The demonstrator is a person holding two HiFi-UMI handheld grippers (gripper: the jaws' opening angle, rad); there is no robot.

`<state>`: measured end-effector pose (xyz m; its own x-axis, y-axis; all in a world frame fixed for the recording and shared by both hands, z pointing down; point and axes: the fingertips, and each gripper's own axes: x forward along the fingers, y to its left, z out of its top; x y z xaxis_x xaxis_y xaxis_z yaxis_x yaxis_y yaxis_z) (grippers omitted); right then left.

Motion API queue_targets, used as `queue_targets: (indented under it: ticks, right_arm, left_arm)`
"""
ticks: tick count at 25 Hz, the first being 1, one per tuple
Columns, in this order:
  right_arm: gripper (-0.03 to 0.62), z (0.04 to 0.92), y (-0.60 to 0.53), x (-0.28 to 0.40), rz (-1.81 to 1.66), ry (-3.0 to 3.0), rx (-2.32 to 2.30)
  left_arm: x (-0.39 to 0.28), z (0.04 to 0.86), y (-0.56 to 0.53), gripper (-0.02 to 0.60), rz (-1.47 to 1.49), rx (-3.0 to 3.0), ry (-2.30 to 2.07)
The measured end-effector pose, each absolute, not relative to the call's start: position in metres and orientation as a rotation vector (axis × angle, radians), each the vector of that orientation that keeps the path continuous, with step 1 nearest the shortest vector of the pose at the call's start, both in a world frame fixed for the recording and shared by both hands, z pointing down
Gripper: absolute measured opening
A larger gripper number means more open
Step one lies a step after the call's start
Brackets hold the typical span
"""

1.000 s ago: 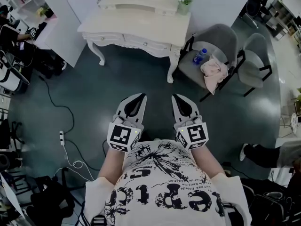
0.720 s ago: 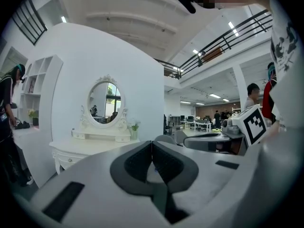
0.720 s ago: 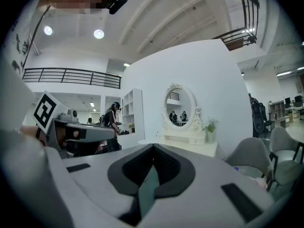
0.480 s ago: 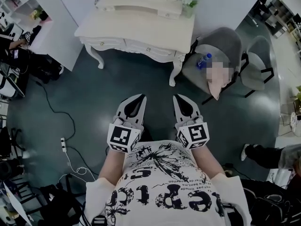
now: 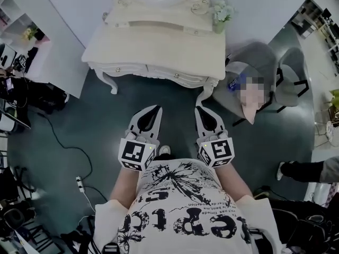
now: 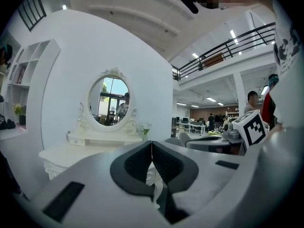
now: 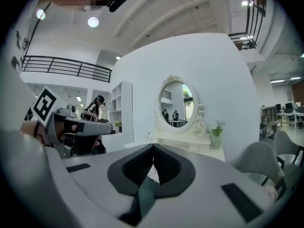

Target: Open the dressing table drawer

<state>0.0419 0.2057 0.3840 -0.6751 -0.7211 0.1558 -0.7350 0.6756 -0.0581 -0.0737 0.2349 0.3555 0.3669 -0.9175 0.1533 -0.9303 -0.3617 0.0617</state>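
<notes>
The left gripper (image 5: 155, 110) and the right gripper (image 5: 199, 110) are held side by side just ahead of the person's black-printed white T-shirt (image 5: 185, 216), each with its marker cube nearest the body; they stand apart from one another. In the left gripper view the dark fingers (image 6: 137, 163) of the left gripper (image 6: 151, 147) meet along a thin seam with nothing between them; the right gripper (image 7: 153, 149) shows the same, fingers (image 7: 167, 167) pressed together and empty.

The cream-white carved dressing table (image 5: 159, 44) stands ahead against the white wall, a strip of dark grey-green floor (image 5: 106, 120) between it and both grippers (neither touches it). Its drawer fronts with small round knobs (image 5: 159, 73) run under the front edge of the tabletop and look flush and closed. An oval mirror in an ornate white frame (image 6: 110, 103) rises at the back of the tabletop; a small vase of pale flowers (image 5: 222, 14) stands at its right rear corner. A grey upholstered chair (image 5: 253, 52) sits just to the right of the table; a black cable (image 5: 58, 136) trails over the floor at the left.
</notes>
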Motion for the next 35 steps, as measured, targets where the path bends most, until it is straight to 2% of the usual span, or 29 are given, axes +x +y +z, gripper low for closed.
queue_targets:
  ticks: [7,15,27,35]
  right_arm:
    - [0.017,0.393,0.169,-0.031,0.174,-2.755,1.176]
    - [0.017,0.412,0.107,-0.047,0.214,-2.739,1.176]
    - [0.017,0.409,-0.077,-0.038,0.226,-2.773,1.141]
    - [0.017,0.424,-0.199,-0.003,0.260,-2.745,1.137]
  left_arm:
    - [-0.140,0.363,0.194,0.020,0.125,2.455,-1.662]
    - [-0.164,0.386,0.139,0.020,0.160,2.420,-1.676]
    - [-0.159,0.382,-0.033,0.020,0.187,2.398,-1.743]
    - [-0.122,0.392,-0.153,0.020,0.210,2.401,-1.716]
